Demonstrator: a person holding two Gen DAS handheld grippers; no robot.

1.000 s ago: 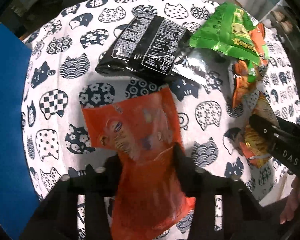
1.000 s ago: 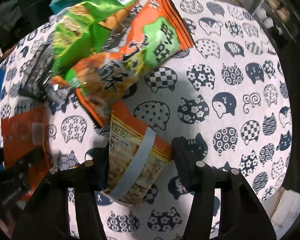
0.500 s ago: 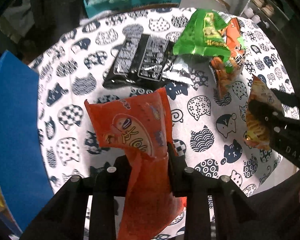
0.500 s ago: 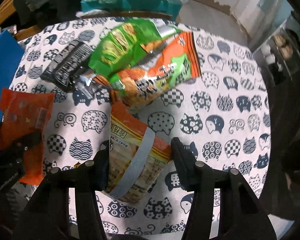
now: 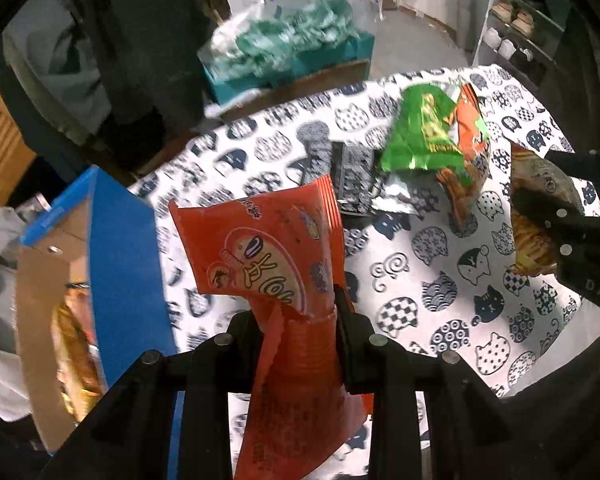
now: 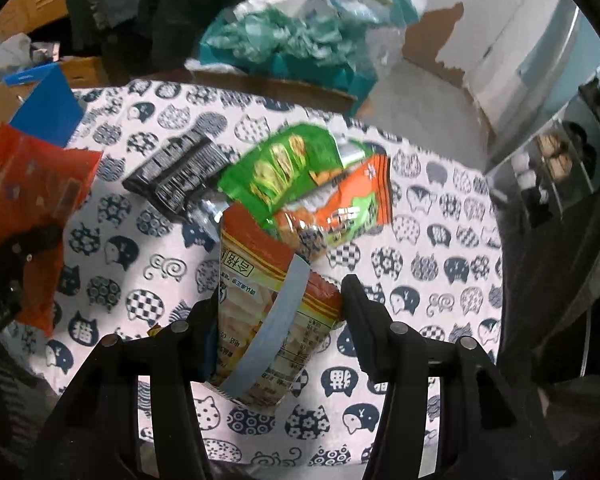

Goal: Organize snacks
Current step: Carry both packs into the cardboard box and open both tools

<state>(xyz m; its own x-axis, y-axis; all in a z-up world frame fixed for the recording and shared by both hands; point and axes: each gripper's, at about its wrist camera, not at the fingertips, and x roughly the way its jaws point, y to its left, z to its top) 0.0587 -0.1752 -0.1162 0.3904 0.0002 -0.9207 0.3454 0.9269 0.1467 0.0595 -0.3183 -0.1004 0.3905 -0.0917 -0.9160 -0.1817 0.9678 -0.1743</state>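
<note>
My left gripper is shut on an orange-red snack bag and holds it upright above the cat-print tablecloth. My right gripper is shut on an orange and yellow snack bag with a grey-blue stripe, lifted off the table; it also shows in the left wrist view. On the table lie a black bag, a green bag and an orange-and-green bag, overlapping each other.
A blue-sided cardboard box stands at the table's left edge, with snack packets inside. Teal bags and cardboard sit on the floor beyond the table. A shelf stands at the right.
Both grippers closed on their bags and lifted them off the table. The views have risen and tilted up, so the box and the room behind now show.
</note>
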